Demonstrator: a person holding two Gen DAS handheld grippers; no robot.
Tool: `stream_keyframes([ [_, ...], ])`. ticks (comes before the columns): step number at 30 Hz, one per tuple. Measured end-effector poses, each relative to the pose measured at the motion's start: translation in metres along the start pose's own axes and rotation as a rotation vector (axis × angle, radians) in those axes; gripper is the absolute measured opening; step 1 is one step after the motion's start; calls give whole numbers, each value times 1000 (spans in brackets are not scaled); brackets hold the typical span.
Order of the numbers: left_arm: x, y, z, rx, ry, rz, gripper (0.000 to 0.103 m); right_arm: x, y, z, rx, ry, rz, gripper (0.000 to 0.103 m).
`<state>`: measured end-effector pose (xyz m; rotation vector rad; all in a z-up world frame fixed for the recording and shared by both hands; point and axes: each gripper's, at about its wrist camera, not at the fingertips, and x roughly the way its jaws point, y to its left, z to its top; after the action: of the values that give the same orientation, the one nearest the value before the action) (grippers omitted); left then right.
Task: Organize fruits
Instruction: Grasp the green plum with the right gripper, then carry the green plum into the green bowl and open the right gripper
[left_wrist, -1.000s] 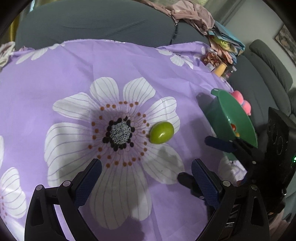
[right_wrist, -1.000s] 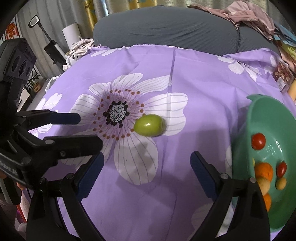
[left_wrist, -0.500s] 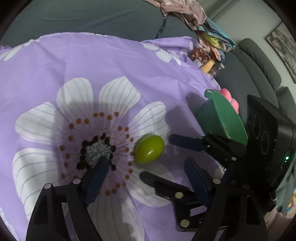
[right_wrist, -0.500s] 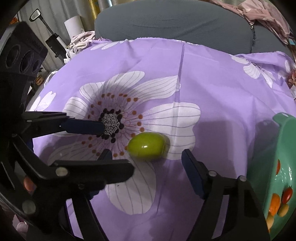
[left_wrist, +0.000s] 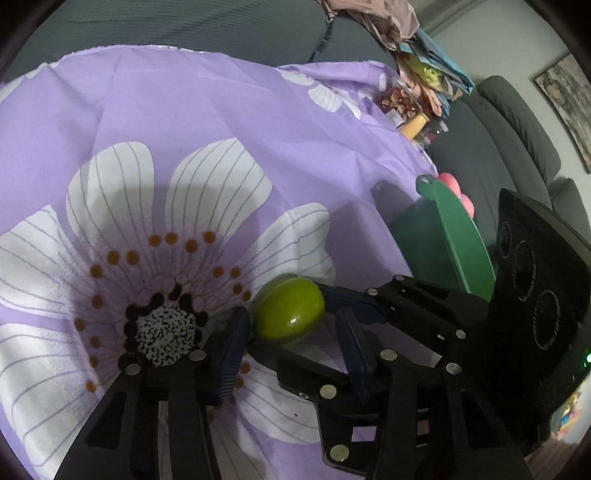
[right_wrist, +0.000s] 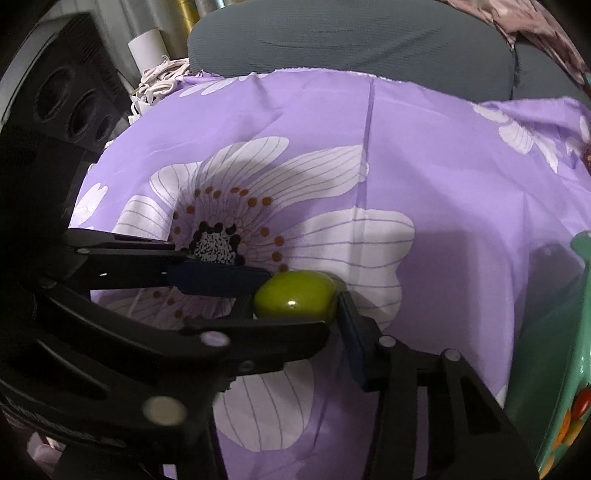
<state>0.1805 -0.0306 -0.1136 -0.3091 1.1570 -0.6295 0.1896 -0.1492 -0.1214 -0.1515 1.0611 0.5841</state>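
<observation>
L gripper (left_wrist: 291, 336) + R gripper (right_wrist: 295, 306): jaws of both narrow, closing, same green fruit (left_wrist: 290, 313) between them; pads at its sides, firm press unclear. Fruit on white flower print mid table, purple cloth (left_wrist: 207, 110). Green bowl (left_wrist: 454, 251) w/ small fruits at right edge. Grey sofa (right_wrist: 351, 40) beyond far edge.

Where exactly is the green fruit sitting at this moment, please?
The green fruit lies on the purple floral cloth, just right of the big flower's dark centre and left of the green bowl.
</observation>
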Motion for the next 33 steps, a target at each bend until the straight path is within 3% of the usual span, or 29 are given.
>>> stream_keyframes([
  [7,-9,-13,-3,37,-21,22,48,-10,3,-1,-3,-21,-2,46],
  [18,-41,-58,-14,150,-98,105,44,-61,18,-12,-13,-139,-4,47],
  [26,-45,-112,-14,257,-120,99,44,-108,6,-28,18,-225,-39,47],
  [33,-21,-167,-9,351,-94,57,44,-144,-33,-51,102,-271,-108,47],
])
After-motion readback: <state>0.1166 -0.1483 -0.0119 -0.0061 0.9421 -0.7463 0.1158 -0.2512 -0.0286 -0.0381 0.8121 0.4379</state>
